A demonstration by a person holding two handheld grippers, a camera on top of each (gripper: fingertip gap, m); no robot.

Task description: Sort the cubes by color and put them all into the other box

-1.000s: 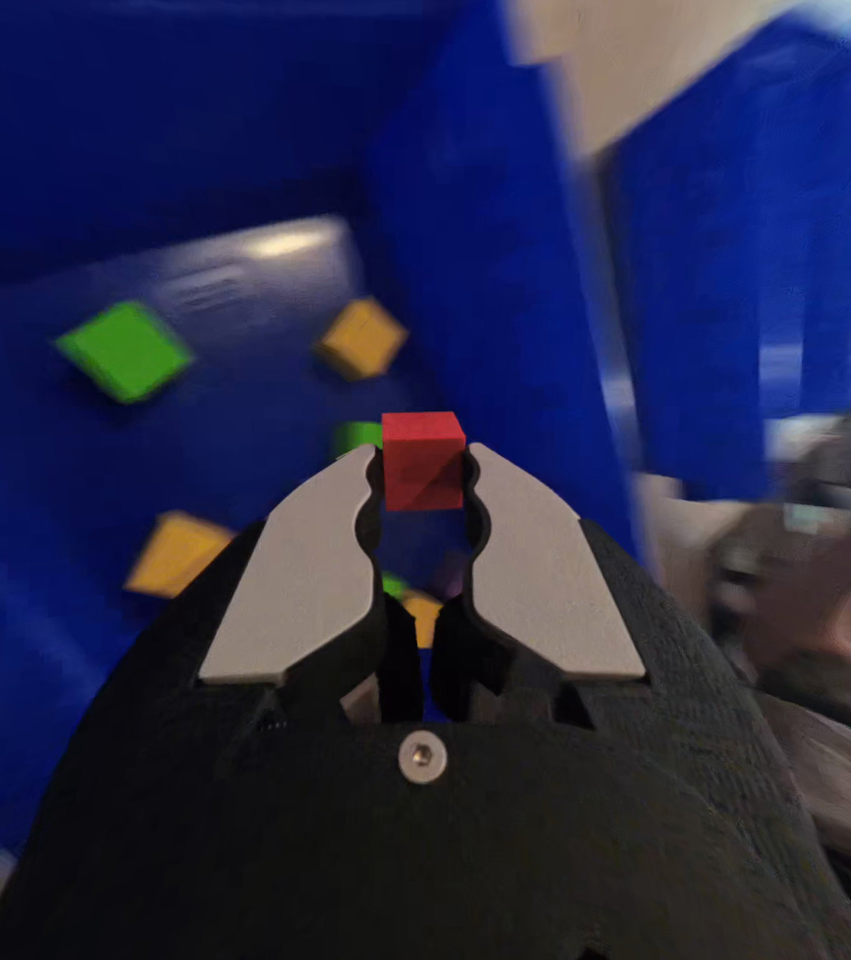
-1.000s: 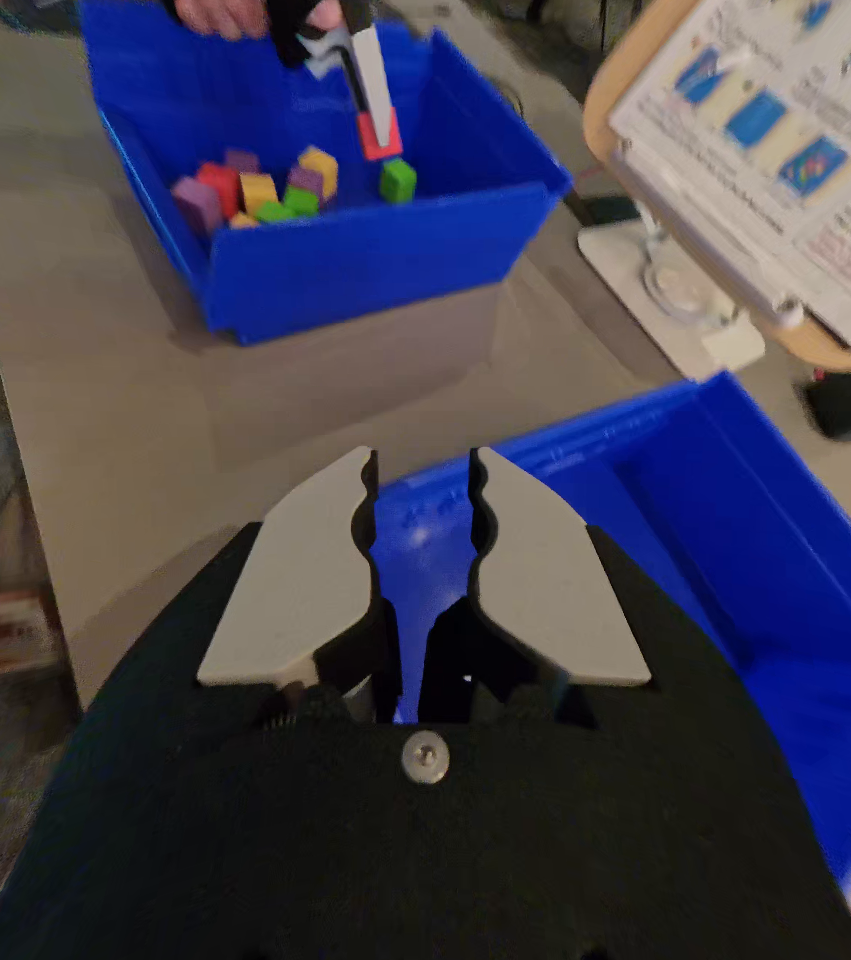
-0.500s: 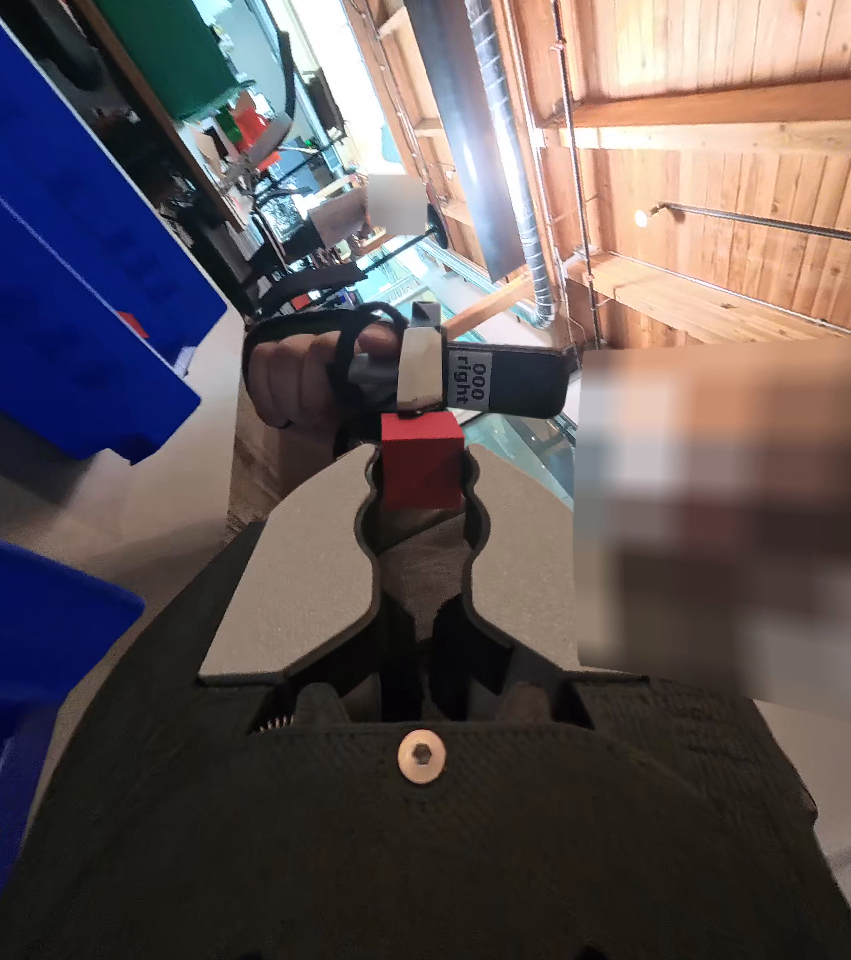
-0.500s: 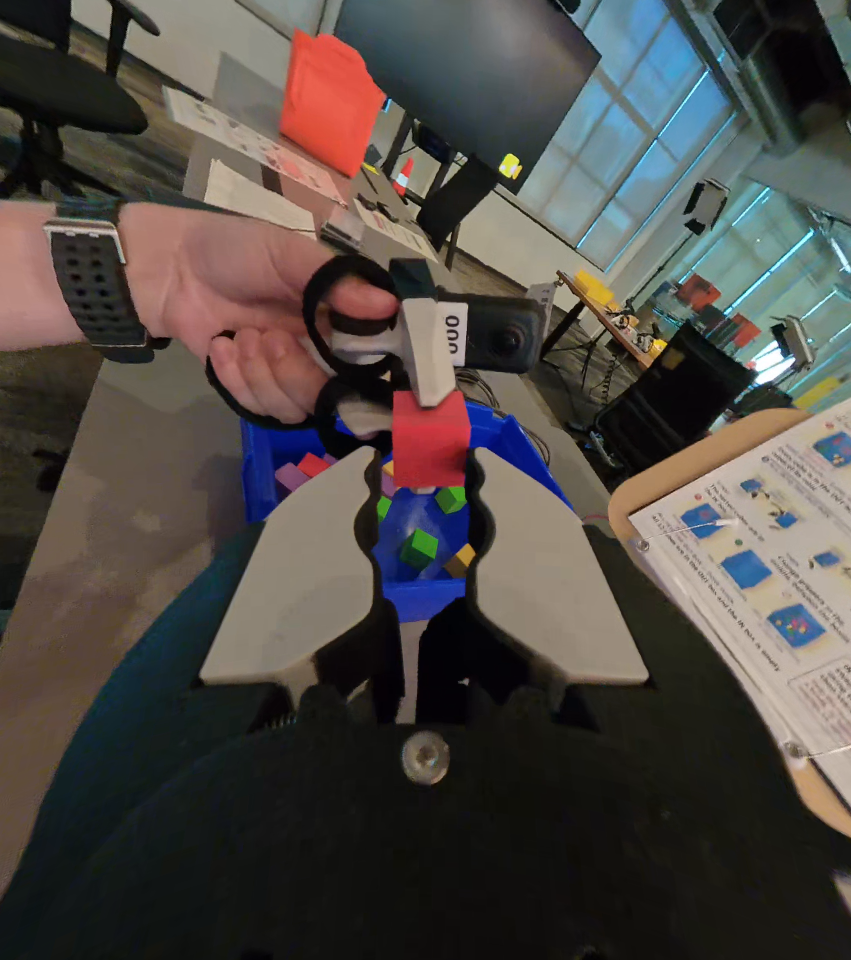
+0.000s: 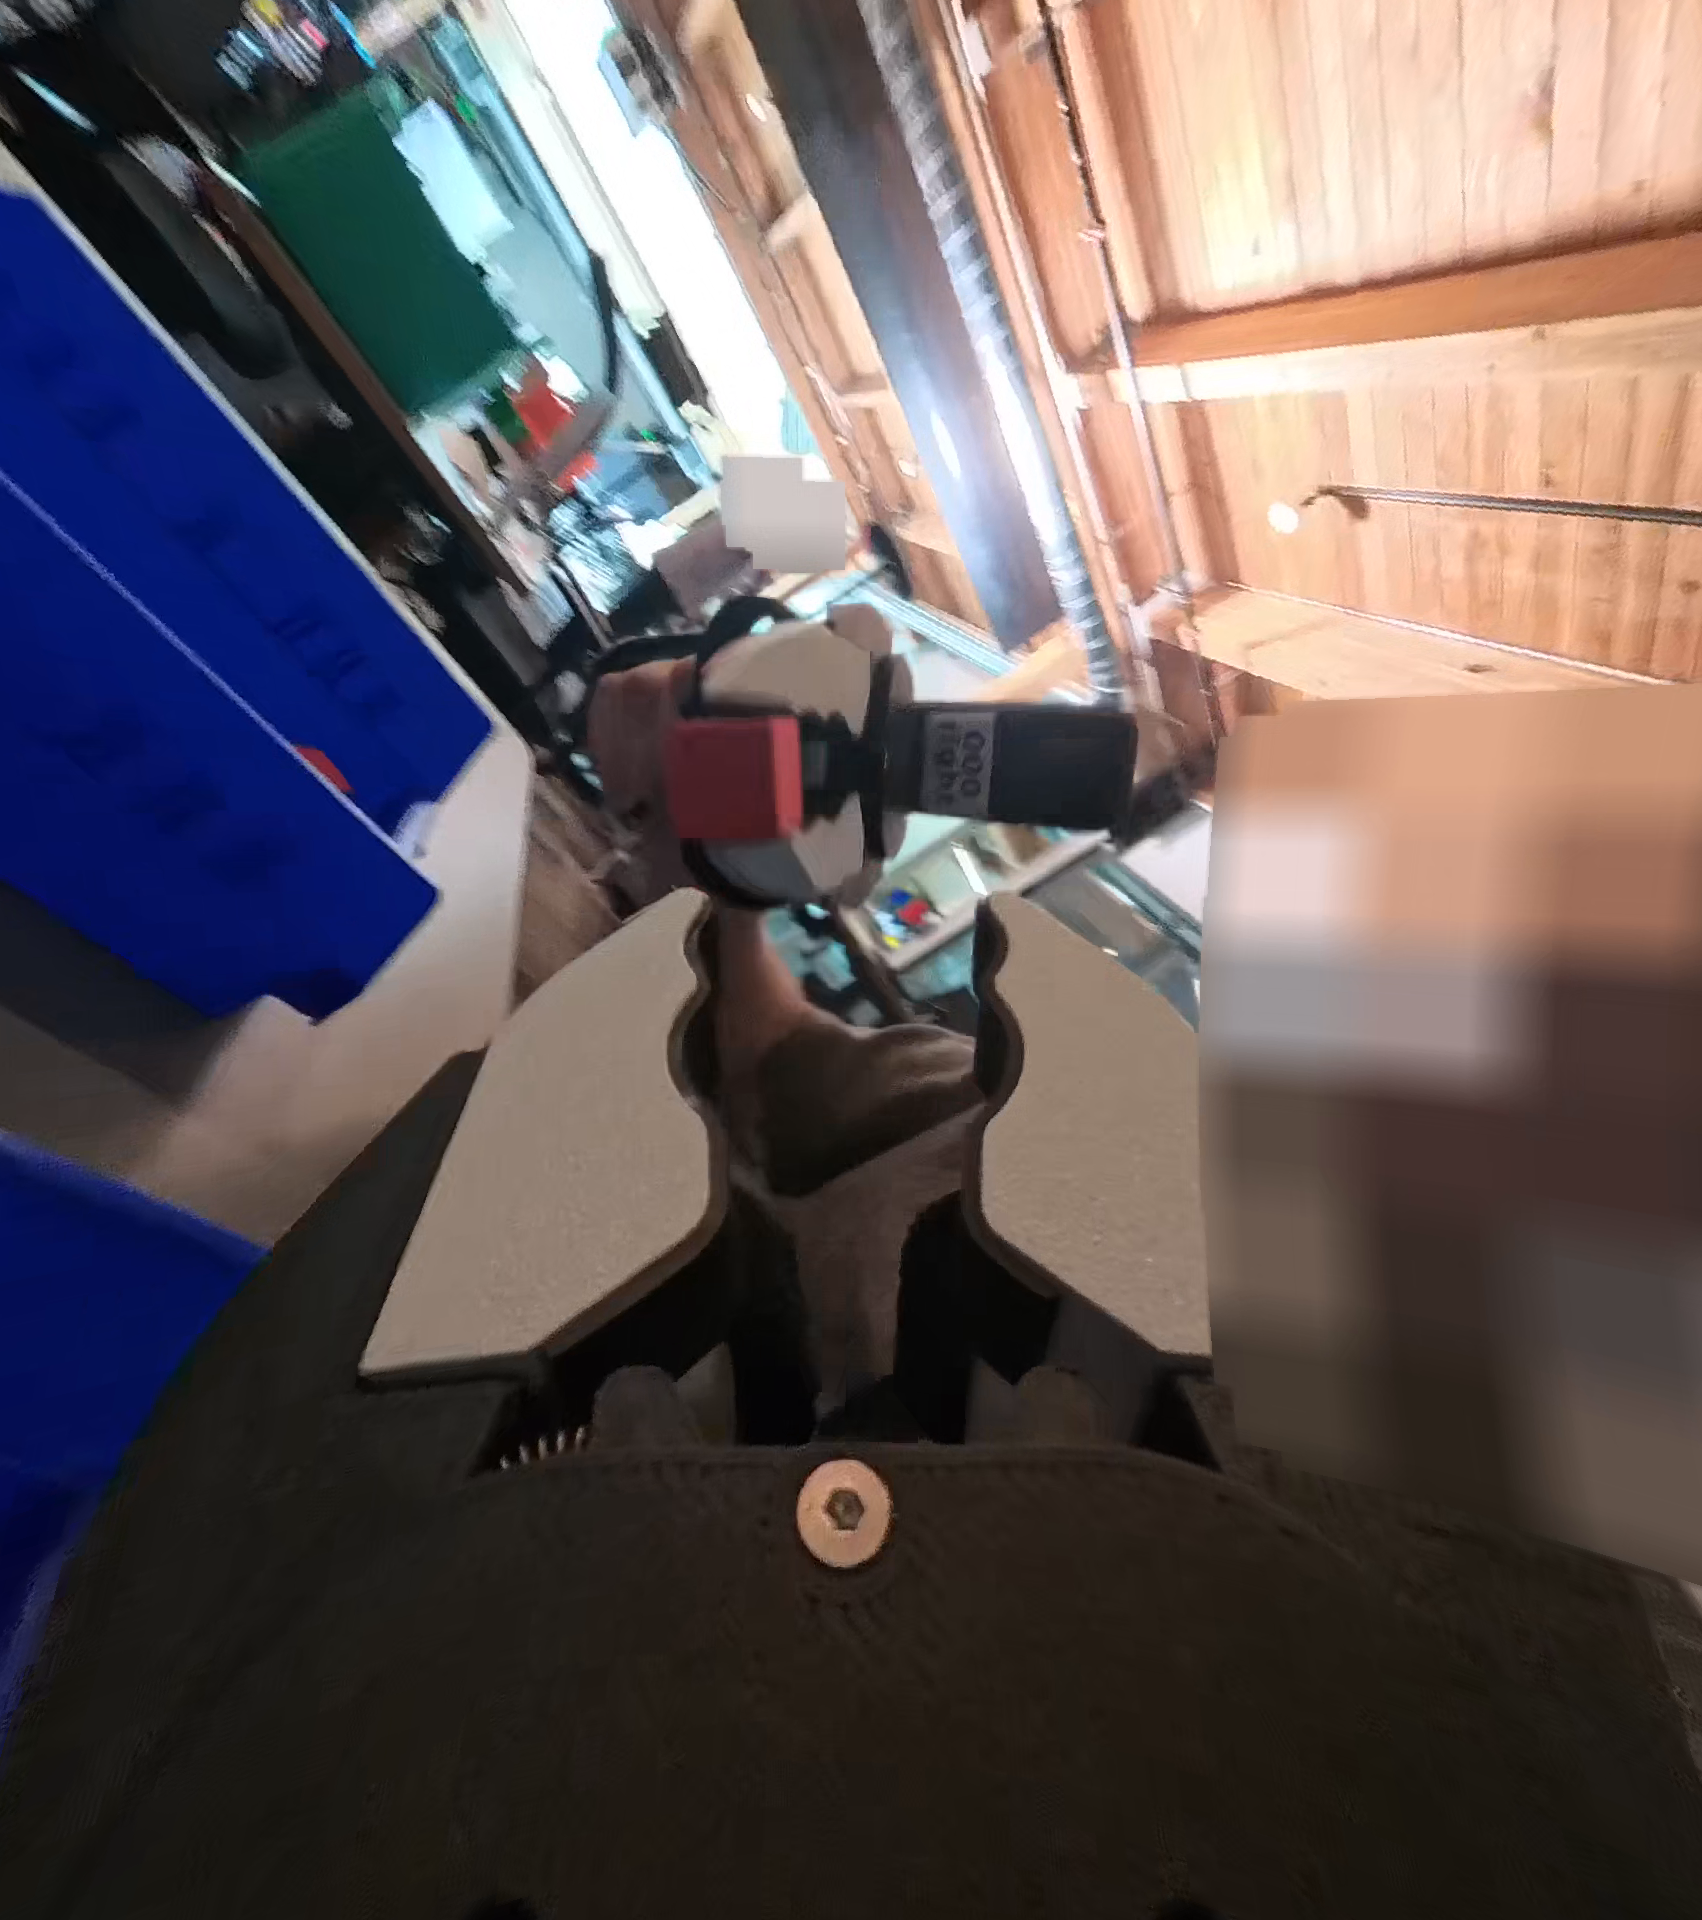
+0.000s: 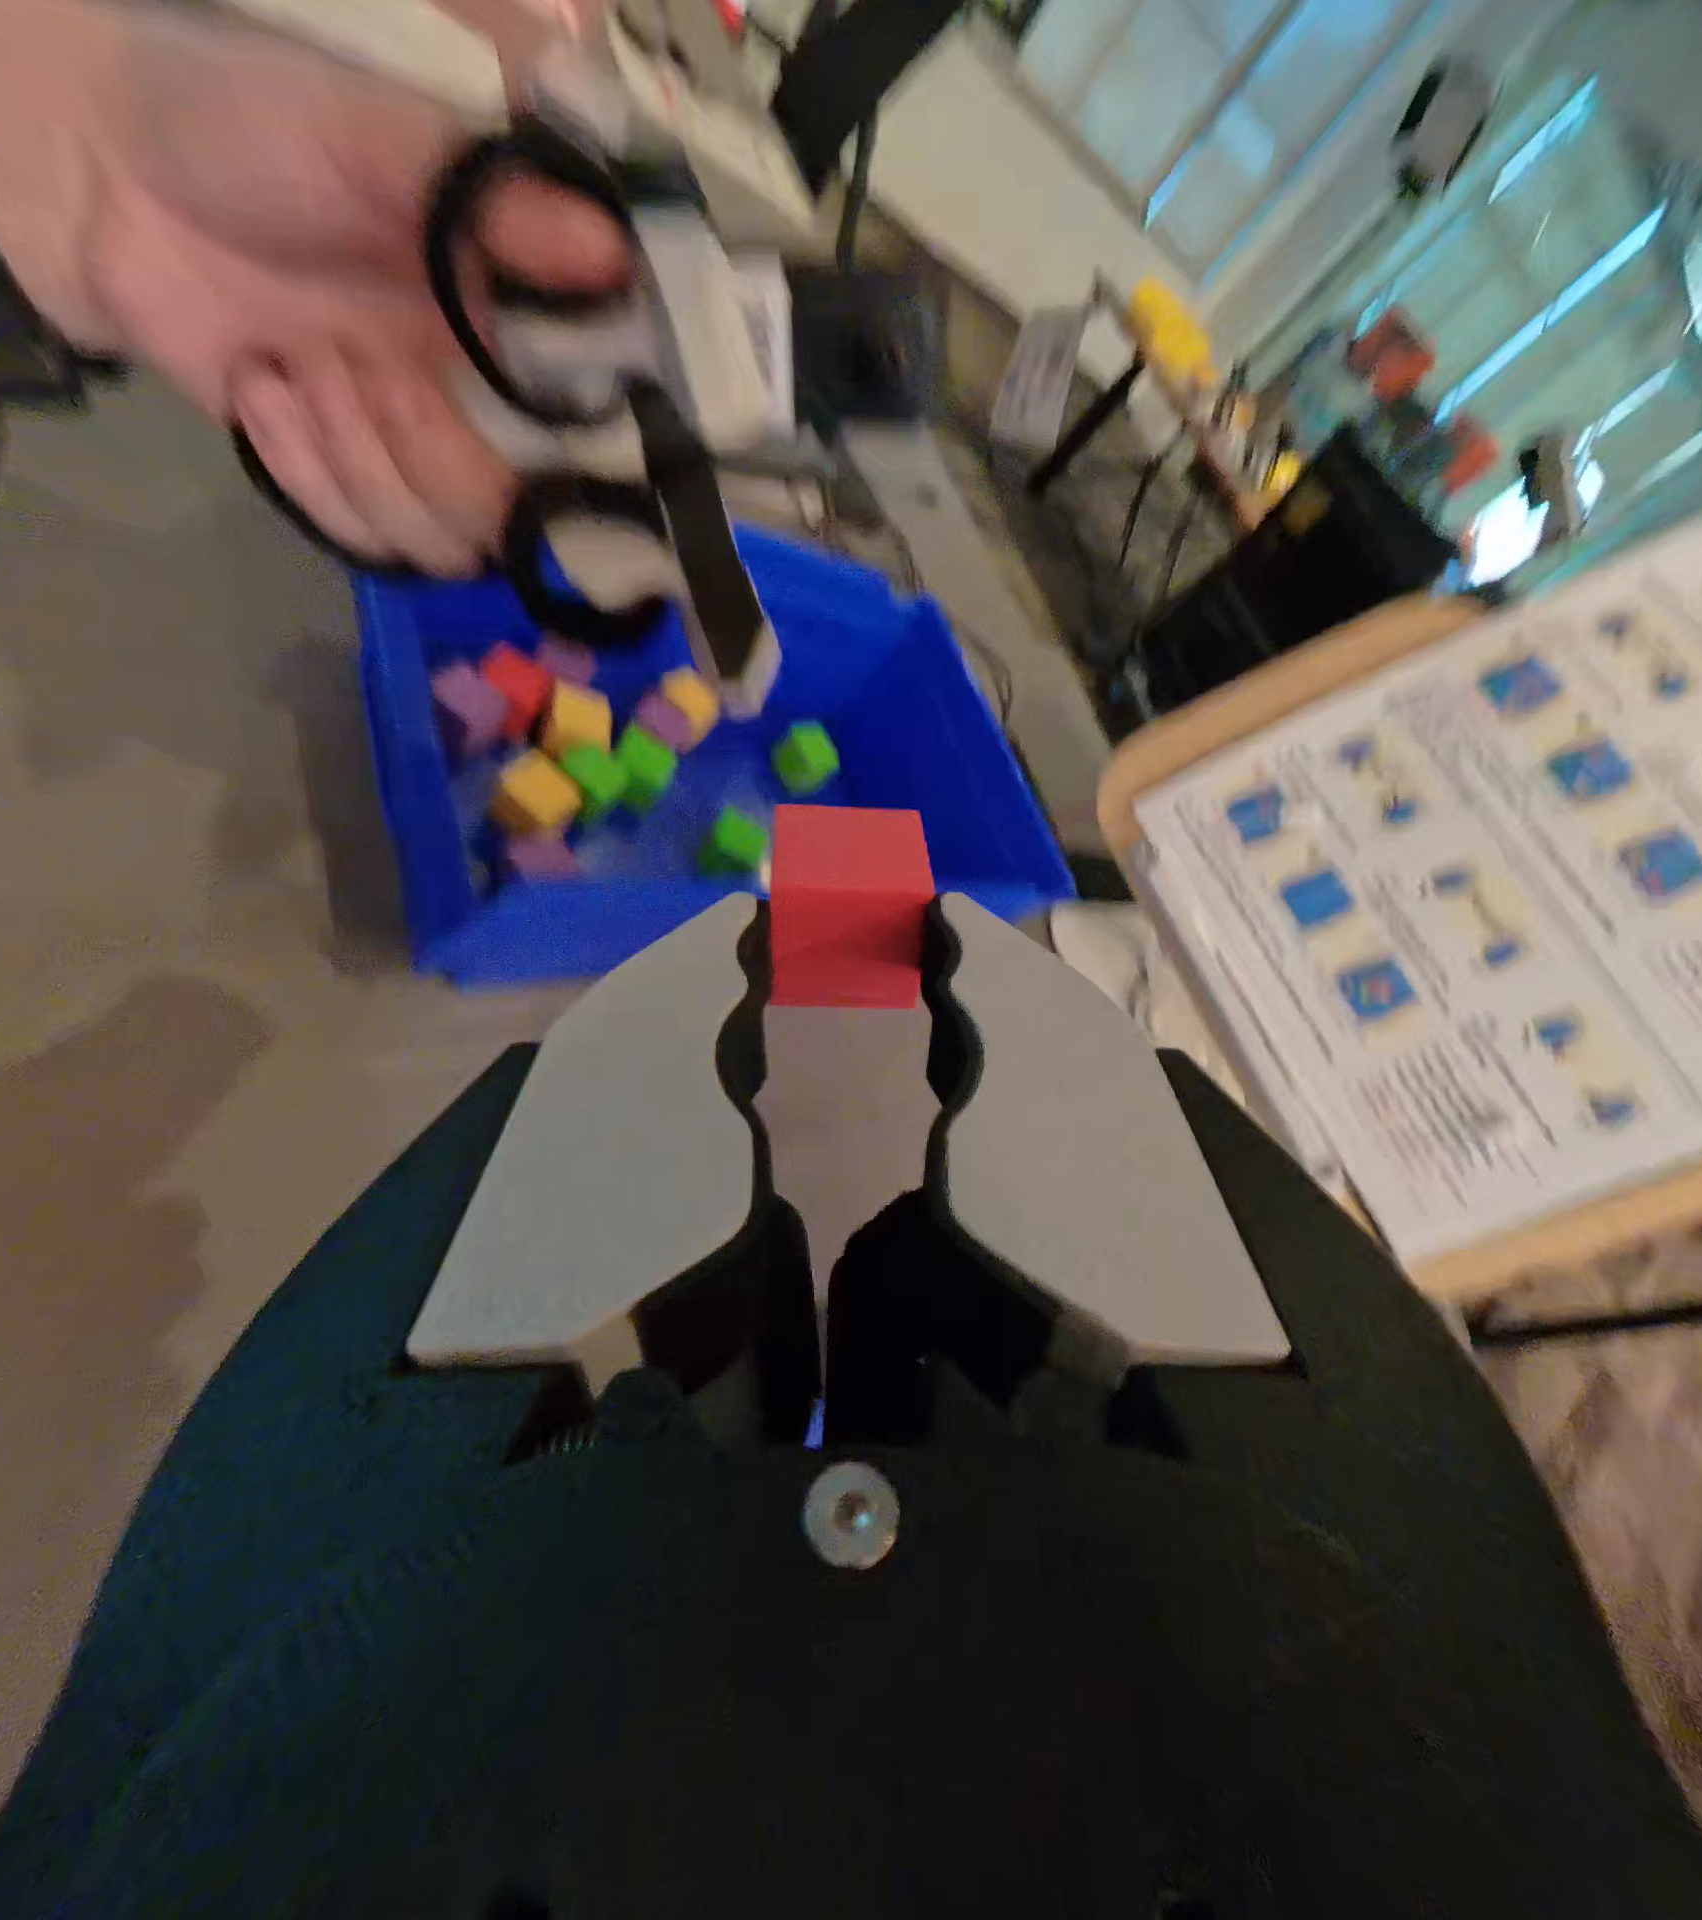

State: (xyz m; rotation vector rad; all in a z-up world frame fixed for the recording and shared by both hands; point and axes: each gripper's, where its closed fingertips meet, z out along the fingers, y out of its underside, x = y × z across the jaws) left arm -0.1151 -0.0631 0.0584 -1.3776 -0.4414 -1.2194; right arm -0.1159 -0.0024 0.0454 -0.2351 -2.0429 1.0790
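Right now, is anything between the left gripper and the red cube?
Nothing visible. The left gripper is open and empty; the red cube sits ahead in open air, pinched by the right gripper.

A white label with black printing sits on the dark camera body of the right gripper, seen in the left wrist view. A printed sheet with blue pictures and lines of text lies on a wooden board; it is too blurred to read.

Black textured claw body, pale grey wavy-edged fingers, silver hex screw, black finger loops
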